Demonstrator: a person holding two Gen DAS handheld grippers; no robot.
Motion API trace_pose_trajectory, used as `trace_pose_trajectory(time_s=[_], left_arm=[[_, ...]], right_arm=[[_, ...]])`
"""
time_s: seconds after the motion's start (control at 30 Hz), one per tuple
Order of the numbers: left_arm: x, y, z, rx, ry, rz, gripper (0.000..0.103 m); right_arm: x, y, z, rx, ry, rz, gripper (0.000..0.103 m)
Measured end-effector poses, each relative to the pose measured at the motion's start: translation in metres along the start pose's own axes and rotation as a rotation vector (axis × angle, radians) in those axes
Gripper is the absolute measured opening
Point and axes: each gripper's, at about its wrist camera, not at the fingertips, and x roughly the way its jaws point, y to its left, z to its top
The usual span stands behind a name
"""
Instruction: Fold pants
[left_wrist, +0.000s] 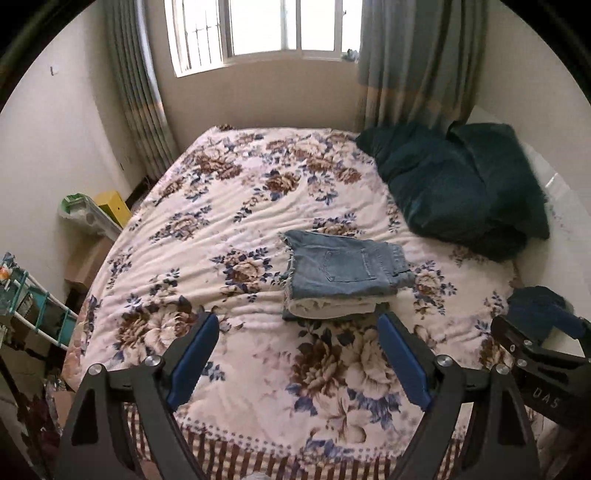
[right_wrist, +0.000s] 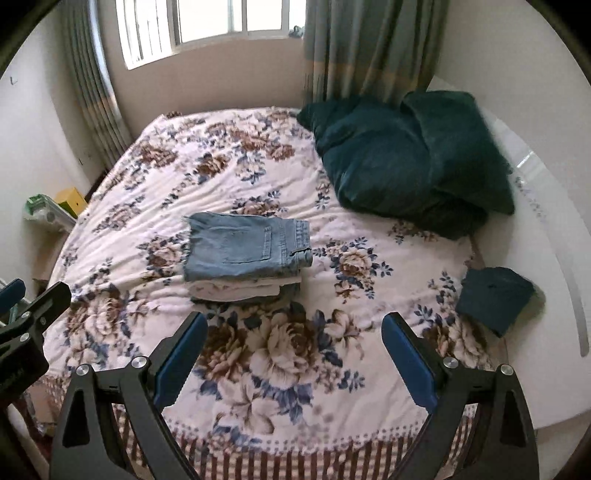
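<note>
Left wrist view: left hand-held gripper (left_wrist: 298, 326) is spread wide, blue pads (left_wrist: 197, 356) apart, nothing between them. It hangs over the near part of the bed (left_wrist: 229, 206). The folded pants (left_wrist: 345, 264), light denim, back pocket up, sit on top of a small stack with a white folded layer (left_wrist: 332, 306) under them, mid-bed, just beyond the gripper tips. Dark green blanket (left_wrist: 461, 192) is bunched well beyond the pants toward the right wall. A small dark folded cloth (left_wrist: 535, 308) lies right of the pants at the bed edge, partly behind the right hand-held gripper (left_wrist: 532, 354) body; its fingers can't be made out here.

Right wrist view: right hand-held gripper (right_wrist: 295, 325) is likewise wide apart and empty, short of the pants (right_wrist: 245, 247). Stack is beyond and slightly left of it. Blanket (right_wrist: 410, 158) beyond-right of the pants; folded cloth (right_wrist: 493, 299) right of them. Left hand-held gripper (right_wrist: 29, 314) shows at the frame's left edge.
</note>
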Motion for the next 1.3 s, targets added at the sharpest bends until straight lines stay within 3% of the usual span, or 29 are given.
trace_pose_trajectory(time_s=[0.4, 0.67, 0.97, 1.1, 1.17, 1.3], left_arm=[[-0.162, 0.017, -0.06, 0.008, -0.135, -0.025, 0.088], [-0.233, 0.018, -0.081, -0.011, -0.204, -0.014, 0.088], [-0.259, 0.012, -0.098, -0.005, -0.228, -0.028, 0.088], [-0.252, 0.011, -0.1, -0.005, -0.218, -0.012, 0.088], [-0.244, 0.011, -0.096, -0.01, -0.21, -0.005, 0.103], [-0.226, 0.015, -0.086, -0.021, -0.219, 0.013, 0.103]], right_arm=[[-0.223, -0.002, -0.102, 0.05, -0.155, -0.034, 0.097], [-0.32, -0.013, -0.145, 0.027, -0.243, -0.005, 0.097], [-0.359, -0.027, -0.159, 0.021, -0.263, 0.042, 0.097], [-0.347, -0.026, -0.149, 0.021, -0.267, 0.047, 0.097], [-0.335, -0.025, -0.141, 0.023, -0.27, 0.052, 0.097], [-0.305, -0.022, -0.121, 0.036, -0.287, 0.06, 0.097]])
